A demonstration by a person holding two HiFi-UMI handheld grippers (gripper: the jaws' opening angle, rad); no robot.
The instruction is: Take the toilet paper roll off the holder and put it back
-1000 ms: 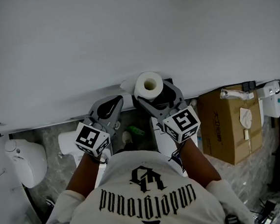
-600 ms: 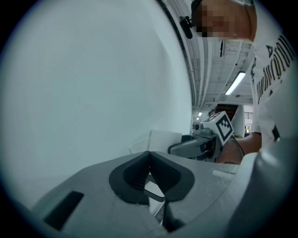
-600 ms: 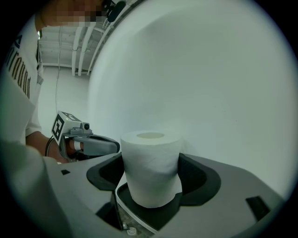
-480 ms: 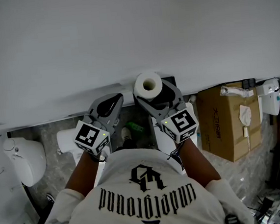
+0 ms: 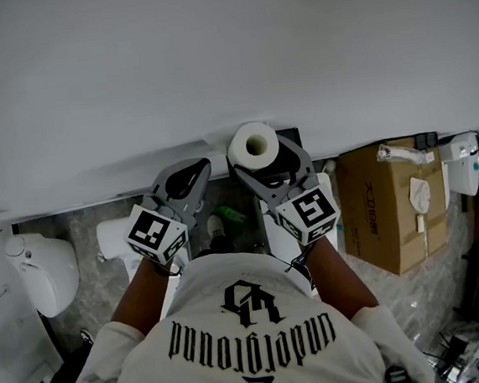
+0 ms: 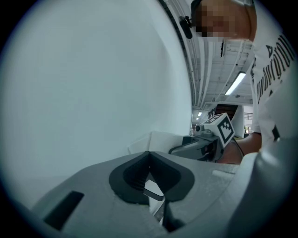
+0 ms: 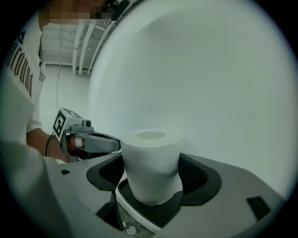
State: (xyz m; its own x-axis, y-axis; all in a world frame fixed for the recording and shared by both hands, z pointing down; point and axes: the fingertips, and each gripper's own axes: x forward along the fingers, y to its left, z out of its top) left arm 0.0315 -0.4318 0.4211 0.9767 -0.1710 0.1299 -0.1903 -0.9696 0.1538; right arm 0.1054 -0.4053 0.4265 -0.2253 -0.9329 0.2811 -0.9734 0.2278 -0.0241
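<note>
From above you see only the white toilet roll [image 5: 243, 154]'s hollow end; your right tool [image 7: 151, 174]'s view shows it clamped upright. Your left tool [image 6: 149, 162], beside the roll, is closed on nothing.

It looked like a mock bathroom built inside an industrial hall: a plain white wall [image 5: 209, 55] with a toilet roll [image 5: 253, 145] at it and a white toilet-like fixture [image 5: 37, 277] on a marbled floor [image 5: 89, 243], yet a cardboard box [image 5: 393, 214] alongside, and bare ceiling pipes [image 6: 205, 69] and a strip light [image 6: 236, 82] overhead.
</note>
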